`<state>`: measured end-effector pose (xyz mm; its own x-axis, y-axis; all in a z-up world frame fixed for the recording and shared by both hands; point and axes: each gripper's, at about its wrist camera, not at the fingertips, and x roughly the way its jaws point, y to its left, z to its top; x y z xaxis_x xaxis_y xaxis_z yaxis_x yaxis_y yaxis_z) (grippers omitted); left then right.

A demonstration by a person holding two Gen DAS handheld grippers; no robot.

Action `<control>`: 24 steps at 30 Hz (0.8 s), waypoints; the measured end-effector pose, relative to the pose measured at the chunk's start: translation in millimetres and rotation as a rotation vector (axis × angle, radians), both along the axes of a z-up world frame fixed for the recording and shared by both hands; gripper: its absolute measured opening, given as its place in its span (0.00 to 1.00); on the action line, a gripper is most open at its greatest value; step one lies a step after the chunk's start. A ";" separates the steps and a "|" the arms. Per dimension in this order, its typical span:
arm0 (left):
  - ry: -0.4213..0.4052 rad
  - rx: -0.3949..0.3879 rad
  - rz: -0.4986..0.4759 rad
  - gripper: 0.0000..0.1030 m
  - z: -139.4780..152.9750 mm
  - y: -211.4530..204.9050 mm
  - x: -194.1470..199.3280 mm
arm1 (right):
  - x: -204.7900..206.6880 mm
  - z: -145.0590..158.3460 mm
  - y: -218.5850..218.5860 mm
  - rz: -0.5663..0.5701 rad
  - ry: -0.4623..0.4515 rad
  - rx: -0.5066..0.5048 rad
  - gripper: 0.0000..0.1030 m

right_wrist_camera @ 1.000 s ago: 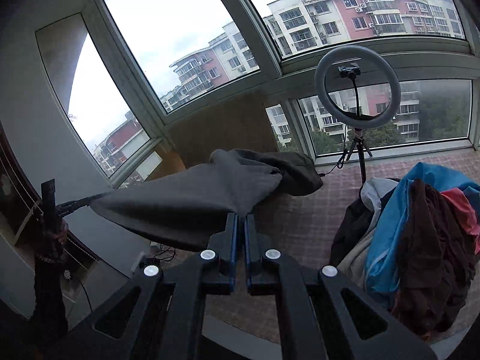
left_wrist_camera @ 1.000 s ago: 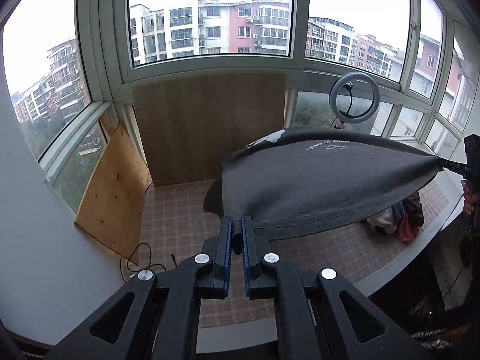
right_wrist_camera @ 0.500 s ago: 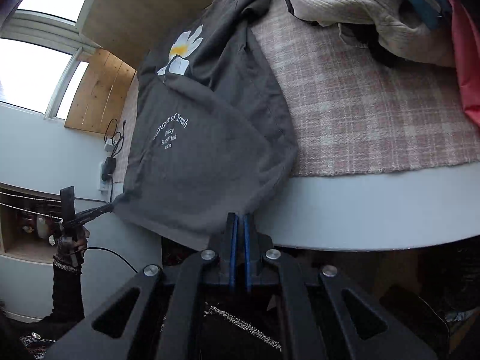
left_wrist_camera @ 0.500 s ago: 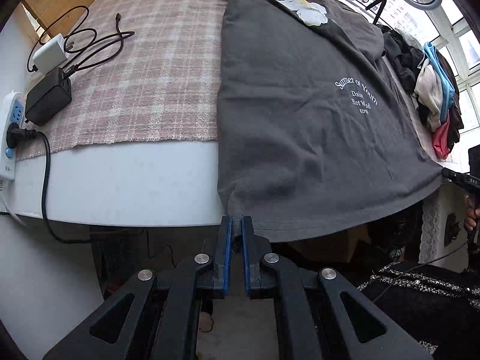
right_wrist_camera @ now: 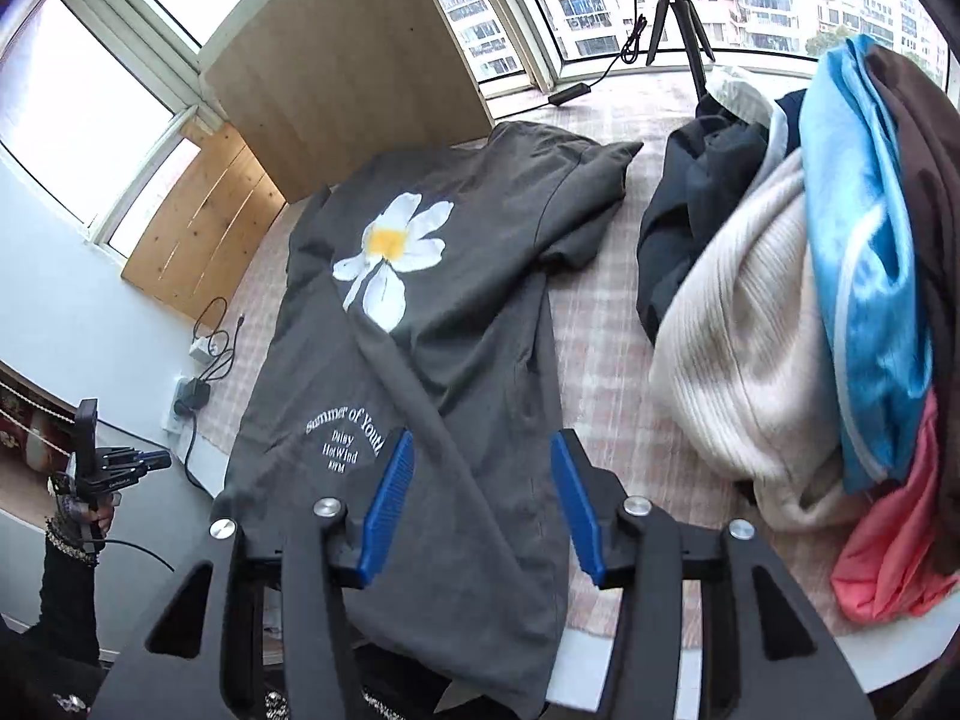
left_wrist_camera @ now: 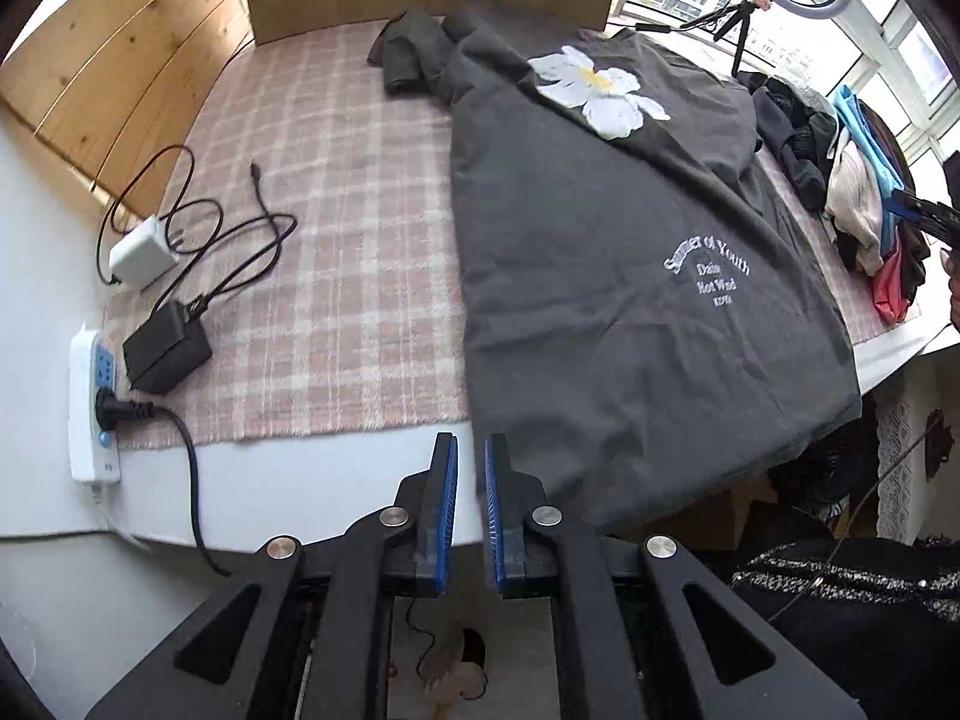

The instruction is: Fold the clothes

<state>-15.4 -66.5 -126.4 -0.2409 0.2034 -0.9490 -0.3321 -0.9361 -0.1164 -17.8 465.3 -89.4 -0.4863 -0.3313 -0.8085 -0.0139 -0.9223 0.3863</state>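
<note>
1. Lying spread on the checked cloth (left_wrist_camera: 336,228) of the bench (left_wrist_camera: 288,480) is a dark grey T-shirt (left_wrist_camera: 630,300), its hem hanging over the near edge.
2. White lettering on the T-shirt reads "Summer of Youth", then "Daisy", "Hot Wind" and a smaller line too fine to read; a white daisy print (right_wrist_camera: 390,255) sits above the words, toward the collar.
3. At the T-shirt's hem corner, the left gripper (left_wrist_camera: 471,456) has its fingers nearly pressed together, with no cloth visibly between them.
4. Over the T-shirt's hem, the right gripper (right_wrist_camera: 480,450) is opening, fingers spread and not pressing on the fabric.
5. Right of the T-shirt, a pile of clothes (right_wrist_camera: 810,312) shows cream, blue, brown and pink.
</note>
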 end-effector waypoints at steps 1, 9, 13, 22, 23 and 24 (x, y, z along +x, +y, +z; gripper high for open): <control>0.020 0.023 -0.025 0.07 -1.9 18.2 -13.7 | -27.4 -4.3 -0.8 -0.024 0.006 0.035 0.46; -0.074 0.060 -0.250 0.11 -67.1 125.6 -94.0 | -198.0 -56.2 16.6 -0.116 -0.063 0.288 0.46; -0.127 0.043 -0.287 0.11 -90.9 127.9 -113.4 | -235.8 -85.7 28.2 -0.120 -0.151 0.269 0.46; -0.189 0.115 -0.302 0.11 -99.4 117.2 -128.0 | -243.8 -81.5 31.2 -0.089 -0.128 0.248 0.02; -0.189 0.118 -0.306 0.11 -98.6 116.8 -127.4 | -243.7 -74.7 31.5 -0.084 -0.107 0.260 0.02; -0.191 0.122 -0.308 0.11 -98.0 116.4 -127.1 | -244.2 -68.8 32.2 -0.084 -0.089 0.280 0.02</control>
